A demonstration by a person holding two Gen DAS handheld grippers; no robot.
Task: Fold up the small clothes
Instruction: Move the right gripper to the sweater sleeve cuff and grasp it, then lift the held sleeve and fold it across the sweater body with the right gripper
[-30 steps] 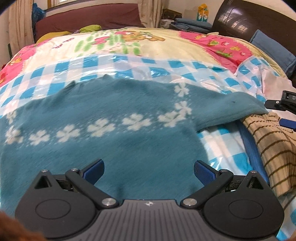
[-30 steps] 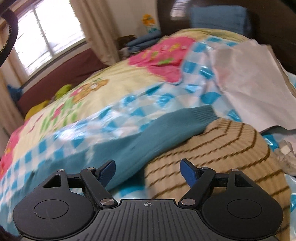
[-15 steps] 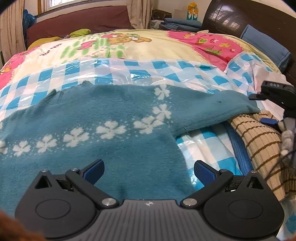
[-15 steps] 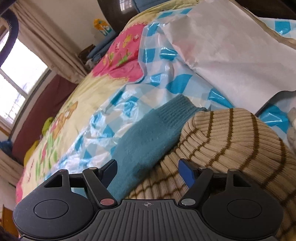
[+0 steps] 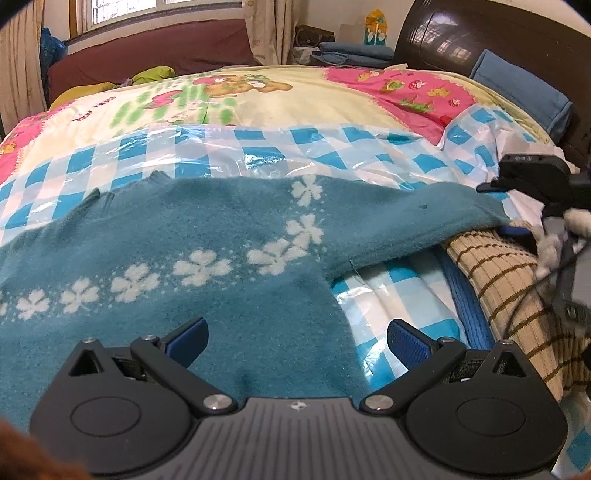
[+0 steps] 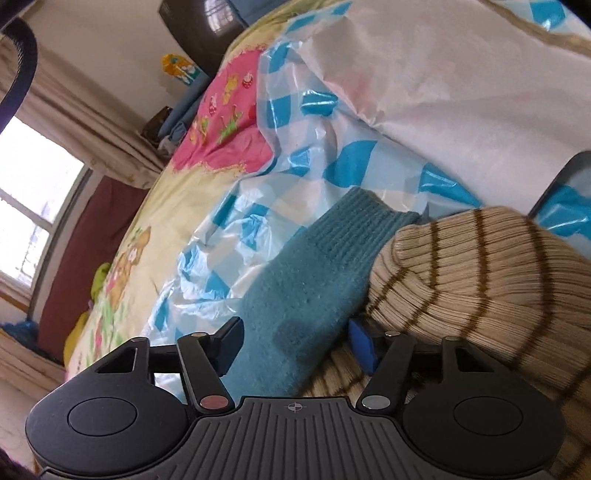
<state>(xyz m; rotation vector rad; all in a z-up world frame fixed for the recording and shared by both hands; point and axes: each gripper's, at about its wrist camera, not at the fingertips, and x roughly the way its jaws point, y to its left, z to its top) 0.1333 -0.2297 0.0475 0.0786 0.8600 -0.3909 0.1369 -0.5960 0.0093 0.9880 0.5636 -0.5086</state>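
Checkered plastic sheet [image 5: 258, 147] covers bed; left claw [image 5: 297, 338] released, right claw [image 6: 295, 341] closing around teal sleeve [image 6: 314, 273].

Both wrist views closely share the sweater [image 5: 207, 236] sleeve [image 6: 317, 273].

Daylight pours through the window [image 5: 147, 7] at the far wall, beige curtains [image 5: 266, 29] hanging beside it. A maroon sofa [image 5: 147, 51] sits just beyond the bed [image 5: 258, 107], whose cartoon quilt glows bright. A dark wooden headboard [image 5: 480, 40] rises on the right, glossy with reflections.
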